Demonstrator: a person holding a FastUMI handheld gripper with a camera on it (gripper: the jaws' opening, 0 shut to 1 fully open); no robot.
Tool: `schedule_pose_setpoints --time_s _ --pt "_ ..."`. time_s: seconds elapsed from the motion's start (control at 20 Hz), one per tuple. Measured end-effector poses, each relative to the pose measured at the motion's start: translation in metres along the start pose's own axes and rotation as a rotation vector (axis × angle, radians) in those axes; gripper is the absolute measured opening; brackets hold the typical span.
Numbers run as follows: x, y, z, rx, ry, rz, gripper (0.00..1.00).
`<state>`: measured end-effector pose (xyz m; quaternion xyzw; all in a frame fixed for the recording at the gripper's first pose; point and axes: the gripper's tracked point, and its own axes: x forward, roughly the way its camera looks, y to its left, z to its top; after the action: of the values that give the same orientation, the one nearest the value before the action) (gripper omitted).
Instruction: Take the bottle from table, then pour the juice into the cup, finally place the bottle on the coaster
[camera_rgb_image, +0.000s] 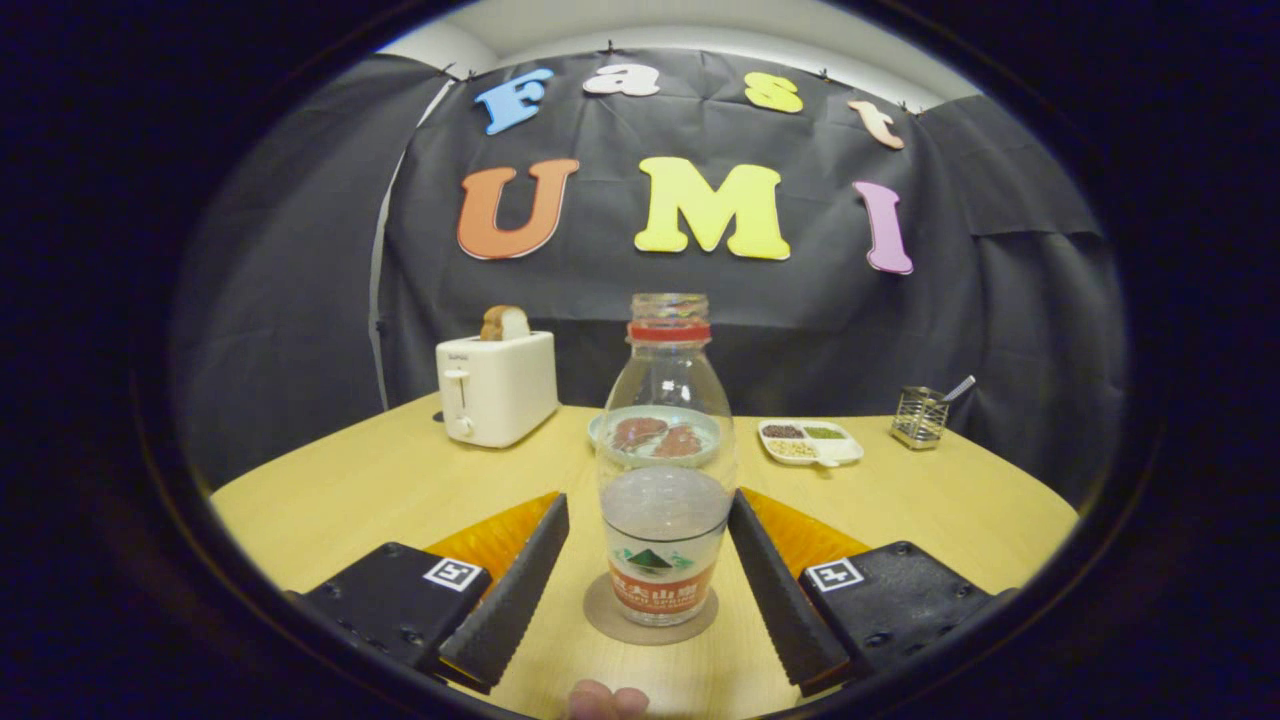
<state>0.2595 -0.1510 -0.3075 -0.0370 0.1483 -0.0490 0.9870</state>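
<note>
My fingertips (606, 700): a bit of my own hand shows at the very near side, closer to me than the bottle.
My gripper (648, 522): fingers spread wide, one on each side of the bottle; the left one stands clear of it, the right one's tip lies right at its wall, and I cannot tell if it touches. Nothing is pinched.
Bottle (664, 470): upright between my fingers, cap off, with a red ring at the neck, clear above and holding some pale liquid lower down.
Coaster (612, 617): round and flat, directly under the bottle, which stands on it.
Table (350, 490): light wood, carrying the bottle and all the rest.
Plate (610, 425): just behind the bottle, seen partly through its glass, with reddish pieces on it.
Snack tray (812, 442): behind the bottle to its right, white, with divided compartments.
Wire holder (919, 417): further right of the bottle than the tray, a utensil handle sticking out.
Toaster (497, 389): behind the bottle to its left, white, with a bread slice (505, 322) standing up in its slot.
</note>
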Motion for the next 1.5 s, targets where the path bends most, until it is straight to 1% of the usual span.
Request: schedule_pose_setpoints --time_s 0.15,0.2,0.45,0.55,0.65,0.75,0.85,0.95,1.05,1.25,1.5 --pt "-0.037 -0.013 0.017 0.024 -0.017 -0.034 1.0" --pt "-0.049 -0.014 0.026 0.037 -0.031 -0.031 1.0" --pt "-0.13 -0.028 0.095 0.031 -0.114 -0.058 1.0" --pt "-0.167 -0.023 0.132 0.046 -0.171 -0.046 1.0" --pt "-0.199 -0.018 0.161 0.034 -0.21 -0.053 1.0" --pt "-0.229 -0.01 0.18 -0.001 -0.218 -0.052 1.0" --pt "-0.258 0.0 0.198 -0.005 -0.247 -0.041 1.0" --pt "-0.284 0.008 0.203 0.012 -0.261 -0.035 1.0" --pt "-0.308 0.014 0.198 0.032 -0.255 -0.022 1.0" --pt "-0.353 0.015 0.206 0.053 -0.279 -0.011 1.0" --pt "-0.384 0.006 0.187 0.057 -0.269 -0.004 1.0"
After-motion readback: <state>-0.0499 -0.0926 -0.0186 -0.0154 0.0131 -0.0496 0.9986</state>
